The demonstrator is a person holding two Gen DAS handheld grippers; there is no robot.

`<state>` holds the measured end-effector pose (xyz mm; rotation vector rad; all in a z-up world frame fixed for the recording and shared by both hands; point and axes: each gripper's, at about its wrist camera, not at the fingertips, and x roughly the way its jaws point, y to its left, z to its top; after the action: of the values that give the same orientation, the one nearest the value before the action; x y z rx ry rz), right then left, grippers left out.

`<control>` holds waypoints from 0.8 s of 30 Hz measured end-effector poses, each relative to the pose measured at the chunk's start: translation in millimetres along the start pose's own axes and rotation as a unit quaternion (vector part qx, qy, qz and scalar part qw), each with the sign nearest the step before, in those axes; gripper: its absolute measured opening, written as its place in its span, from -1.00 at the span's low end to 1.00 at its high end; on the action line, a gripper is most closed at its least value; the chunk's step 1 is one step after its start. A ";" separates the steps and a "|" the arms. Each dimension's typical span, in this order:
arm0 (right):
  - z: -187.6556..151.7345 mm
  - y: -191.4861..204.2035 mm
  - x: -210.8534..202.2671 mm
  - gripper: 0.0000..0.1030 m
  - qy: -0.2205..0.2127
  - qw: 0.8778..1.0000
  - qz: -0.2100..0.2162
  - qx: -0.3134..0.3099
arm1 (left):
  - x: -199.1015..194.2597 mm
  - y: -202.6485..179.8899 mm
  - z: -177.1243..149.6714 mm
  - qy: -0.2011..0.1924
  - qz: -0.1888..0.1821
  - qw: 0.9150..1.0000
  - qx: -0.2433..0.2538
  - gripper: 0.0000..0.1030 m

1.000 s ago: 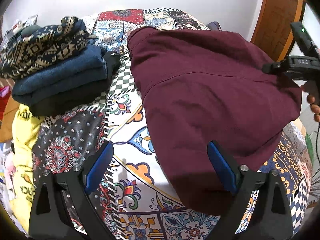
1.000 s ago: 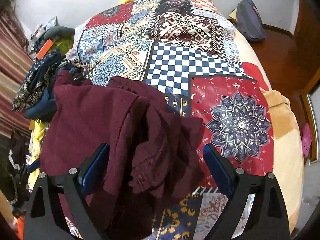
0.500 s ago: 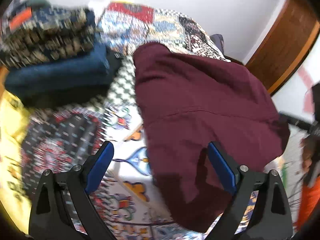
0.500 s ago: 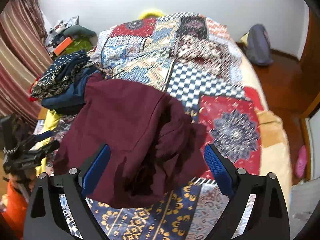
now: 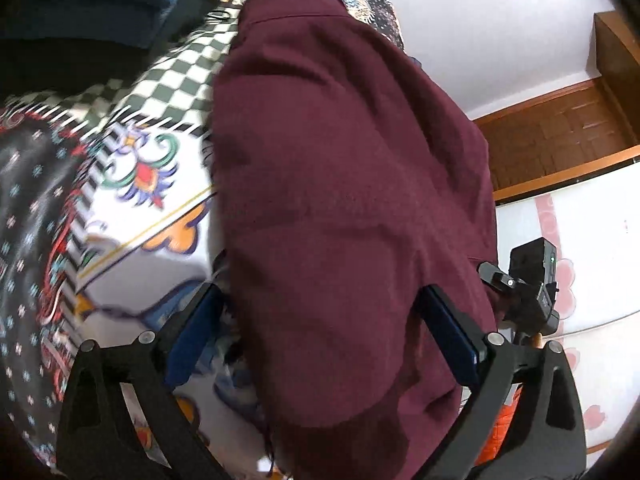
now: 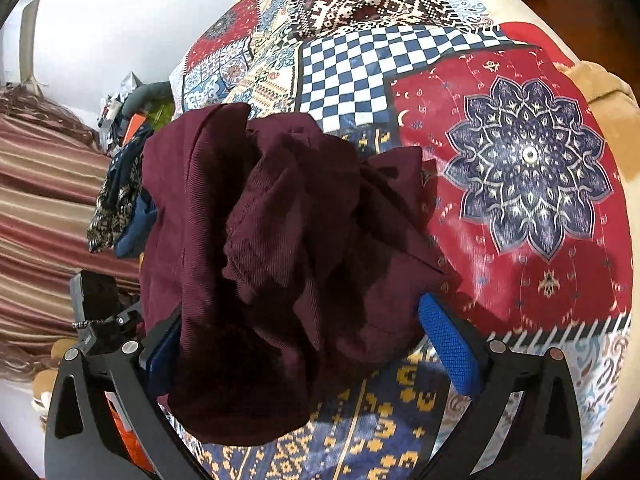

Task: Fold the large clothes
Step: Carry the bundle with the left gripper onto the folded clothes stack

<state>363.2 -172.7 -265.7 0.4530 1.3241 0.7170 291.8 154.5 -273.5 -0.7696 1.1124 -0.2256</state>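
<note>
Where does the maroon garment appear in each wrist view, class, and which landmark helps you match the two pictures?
Left wrist view: the maroon garment fills the centre, running from top to bottom between the open fingers of the left gripper.
Right wrist view: the maroon garment lies bunched at centre-left, reaching down between the open fingers of the right gripper.
Shared landmark: the patchwork bedspread under it.

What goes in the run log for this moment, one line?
stage: mid-fold | maroon garment: bunched on patchwork bedspread | left gripper: open, straddling garment | right gripper: open, over near edge
</note>
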 end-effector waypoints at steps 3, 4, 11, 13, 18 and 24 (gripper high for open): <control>7.8 0.4 3.9 1.00 0.004 1.000 -0.003 0.004 | 7.9 -4.1 6.4 0.005 -0.005 1.000 -0.005 1.00; 8.9 -1.0 2.1 1.00 0.007 1.000 -0.002 0.001 | 10.4 -6.3 8.8 0.008 -0.006 1.000 -0.002 1.00; -8.4 -22.2 5.6 1.00 0.032 0.997 0.040 0.048 | 15.6 -13.3 9.5 0.017 -0.009 1.000 0.017 1.00; -13.9 -27.8 7.8 1.00 0.038 0.995 0.058 0.072 | 17.9 -16.2 10.4 0.016 -0.009 1.000 0.016 1.00; -7.7 -30.0 14.0 1.00 0.040 0.993 0.079 0.076 | 4.7 -3.0 9.3 0.020 -0.019 1.000 0.010 1.00; 9.4 -14.1 28.8 1.00 0.033 0.996 0.064 0.059 | 6.3 3.8 19.3 0.015 -0.024 0.999 0.021 1.00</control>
<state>377.7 -161.6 -293.7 0.6181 1.4128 0.7683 310.6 162.5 -276.2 -0.7586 1.1156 -0.3020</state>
